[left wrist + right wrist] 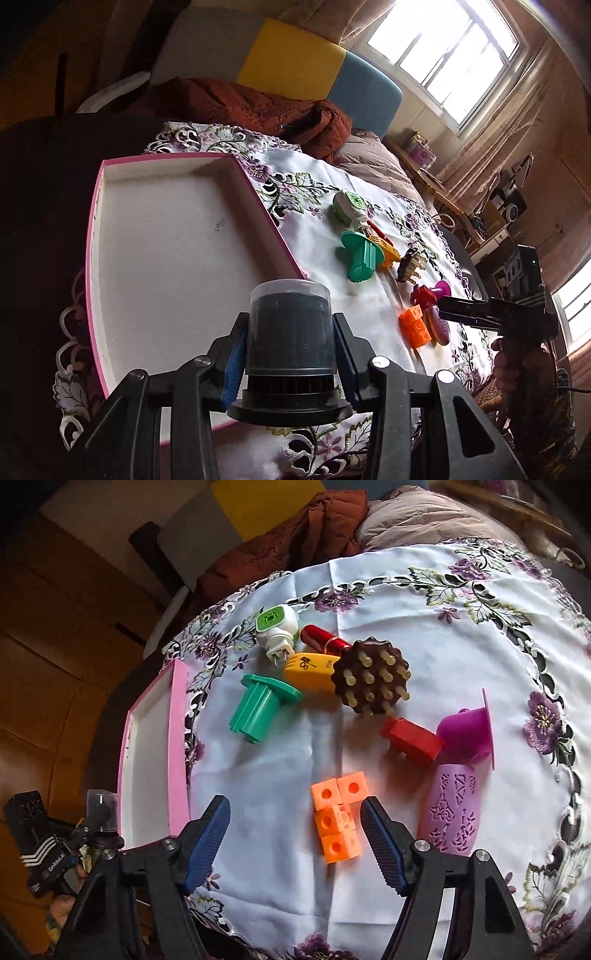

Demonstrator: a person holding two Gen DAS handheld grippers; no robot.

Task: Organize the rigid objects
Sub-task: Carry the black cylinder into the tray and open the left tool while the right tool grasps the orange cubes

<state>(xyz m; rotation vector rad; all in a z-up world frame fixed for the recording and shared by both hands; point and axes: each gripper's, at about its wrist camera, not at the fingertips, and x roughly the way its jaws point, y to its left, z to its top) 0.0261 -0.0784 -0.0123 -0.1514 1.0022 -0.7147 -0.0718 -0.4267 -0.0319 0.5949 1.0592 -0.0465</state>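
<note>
My left gripper (pixel 290 350) is shut on a black cylinder with a clear cap (pixel 290 332), held over the near edge of the pink-rimmed white tray (pixel 166 240), whose inside shows nothing in it. My right gripper (pixel 295 834) is open above the cloth, its fingers just short of the orange cube block (pixel 338 819). On the cloth lie a teal flanged plug (pixel 258 709), a brown peg brush (pixel 373 675), a yellow piece (pixel 310 670), a red tube (pixel 323 638), a white-green plug-in (pixel 275 627), a red block (pixel 412 740), a purple cup (pixel 469 731) and a lilac patterned oval (pixel 452 808).
A round table carries a white floral embroidered cloth (pixel 406 590). The tray also shows at the left in the right wrist view (pixel 177 746). A bed with an orange quilt (pixel 258 107) lies behind, and shelves with clutter (pixel 509 206) stand at the right.
</note>
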